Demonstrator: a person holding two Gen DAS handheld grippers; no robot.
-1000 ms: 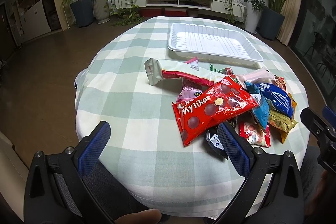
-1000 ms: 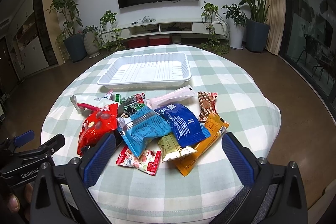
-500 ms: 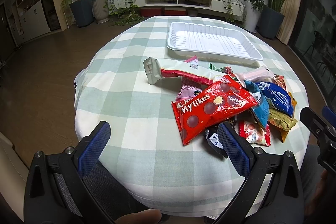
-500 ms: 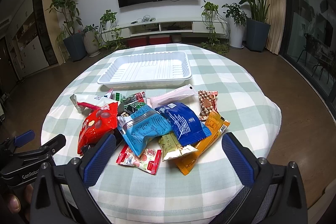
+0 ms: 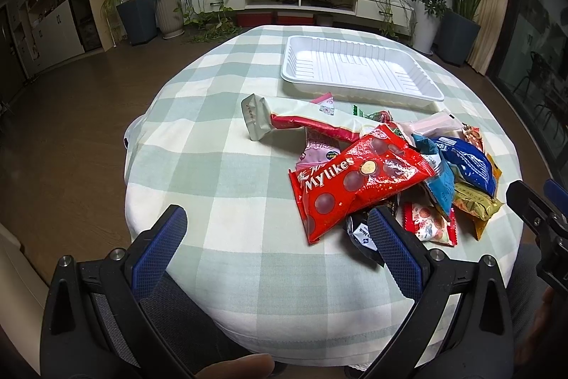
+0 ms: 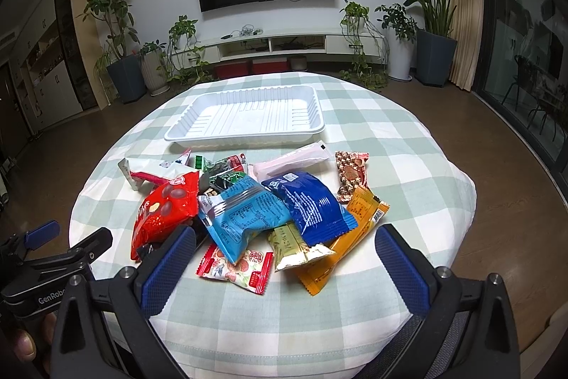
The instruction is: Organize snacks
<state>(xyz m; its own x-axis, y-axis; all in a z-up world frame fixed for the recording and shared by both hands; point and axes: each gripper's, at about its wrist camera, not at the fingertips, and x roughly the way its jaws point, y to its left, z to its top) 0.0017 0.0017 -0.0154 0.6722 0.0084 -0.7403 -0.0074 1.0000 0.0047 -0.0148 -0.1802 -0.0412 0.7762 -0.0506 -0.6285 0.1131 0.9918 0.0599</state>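
A pile of snack packets lies on the round checked table. On top is a red Mylikes bag, with a light blue packet, a dark blue packet, an orange packet and a long white-and-red packet around it. An empty white tray sits behind the pile. My left gripper hangs open over the near table edge, left of the pile. My right gripper is open just short of the pile, holding nothing.
The tablecloth drops off all round the table. A TV unit and potted plants stand along the far wall. The other gripper shows at each view's edge, with a hand on it.
Both grippers have crept slightly forward toward the pile. The snacks and the tray have not moved.
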